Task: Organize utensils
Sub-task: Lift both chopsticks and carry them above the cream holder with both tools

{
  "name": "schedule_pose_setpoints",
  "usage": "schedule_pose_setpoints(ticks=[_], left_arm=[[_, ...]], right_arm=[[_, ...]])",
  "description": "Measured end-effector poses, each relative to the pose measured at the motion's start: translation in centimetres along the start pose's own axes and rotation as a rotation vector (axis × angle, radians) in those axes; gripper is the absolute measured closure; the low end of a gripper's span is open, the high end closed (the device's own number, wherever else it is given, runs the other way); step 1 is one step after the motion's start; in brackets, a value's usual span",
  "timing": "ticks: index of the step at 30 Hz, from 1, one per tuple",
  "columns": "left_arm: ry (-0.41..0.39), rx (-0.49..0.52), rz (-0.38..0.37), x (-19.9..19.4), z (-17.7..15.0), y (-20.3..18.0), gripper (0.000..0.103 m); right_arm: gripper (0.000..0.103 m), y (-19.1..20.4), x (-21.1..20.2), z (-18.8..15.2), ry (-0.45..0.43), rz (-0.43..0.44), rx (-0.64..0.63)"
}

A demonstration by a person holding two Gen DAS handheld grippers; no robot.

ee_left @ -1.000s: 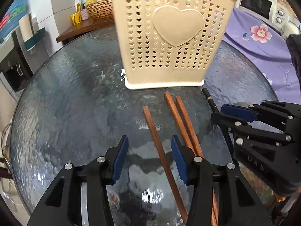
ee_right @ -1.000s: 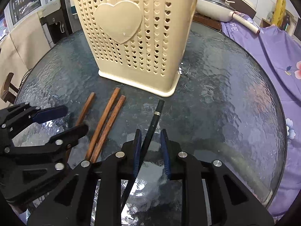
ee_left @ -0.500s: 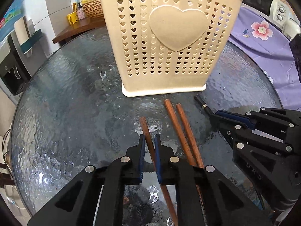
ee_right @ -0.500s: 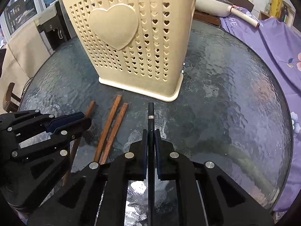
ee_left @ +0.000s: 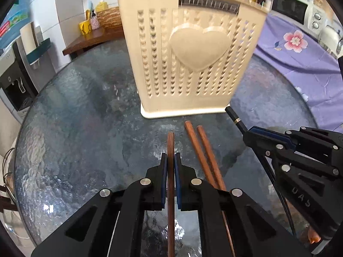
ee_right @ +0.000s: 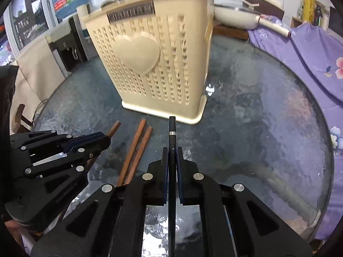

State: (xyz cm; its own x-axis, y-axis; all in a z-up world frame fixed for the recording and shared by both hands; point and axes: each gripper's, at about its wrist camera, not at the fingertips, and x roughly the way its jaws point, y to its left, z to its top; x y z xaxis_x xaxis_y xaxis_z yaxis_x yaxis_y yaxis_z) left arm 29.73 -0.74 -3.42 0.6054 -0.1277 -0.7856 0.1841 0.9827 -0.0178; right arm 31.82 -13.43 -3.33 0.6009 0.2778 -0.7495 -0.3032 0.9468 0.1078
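Observation:
A cream perforated utensil holder (ee_left: 188, 64) with a heart on its front stands on the round glass table; it also shows in the right wrist view (ee_right: 154, 64). My left gripper (ee_left: 170, 156) is shut on a brown wooden chopstick (ee_left: 170, 145) and holds it lifted, pointing at the holder. Two more brown chopsticks (ee_left: 203, 152) lie on the glass to its right, also in the right wrist view (ee_right: 137, 150). My right gripper (ee_right: 172, 150) is shut on a black chopstick (ee_right: 172, 132) with a silver band, its tip near the holder's base.
The glass table (ee_left: 75, 117) ends at a curved rim (ee_right: 317, 150). A purple flowered cloth (ee_left: 300, 64) lies to the right. A wooden shelf with a basket and bottles (ee_left: 96, 30) and a water dispenser (ee_left: 15, 79) stand to the left. A white pan (ee_right: 235, 15) sits behind the holder.
Both grippers closed on their chopsticks, the left on a brown one, the right on the black one, and lifted them off the glass. Both views rose and tilted toward the holder.

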Motion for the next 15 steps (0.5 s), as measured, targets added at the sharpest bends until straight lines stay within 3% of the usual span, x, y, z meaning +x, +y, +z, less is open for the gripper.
schedule_pose_setpoints(ticks=[15], left_arm=[[-0.260, -0.037, -0.087, -12.1, 0.8, 1.3, 0.096]], right_arm=[[0.095, -0.2, -13.0, 1.1, -0.274, 0.139, 0.005]])
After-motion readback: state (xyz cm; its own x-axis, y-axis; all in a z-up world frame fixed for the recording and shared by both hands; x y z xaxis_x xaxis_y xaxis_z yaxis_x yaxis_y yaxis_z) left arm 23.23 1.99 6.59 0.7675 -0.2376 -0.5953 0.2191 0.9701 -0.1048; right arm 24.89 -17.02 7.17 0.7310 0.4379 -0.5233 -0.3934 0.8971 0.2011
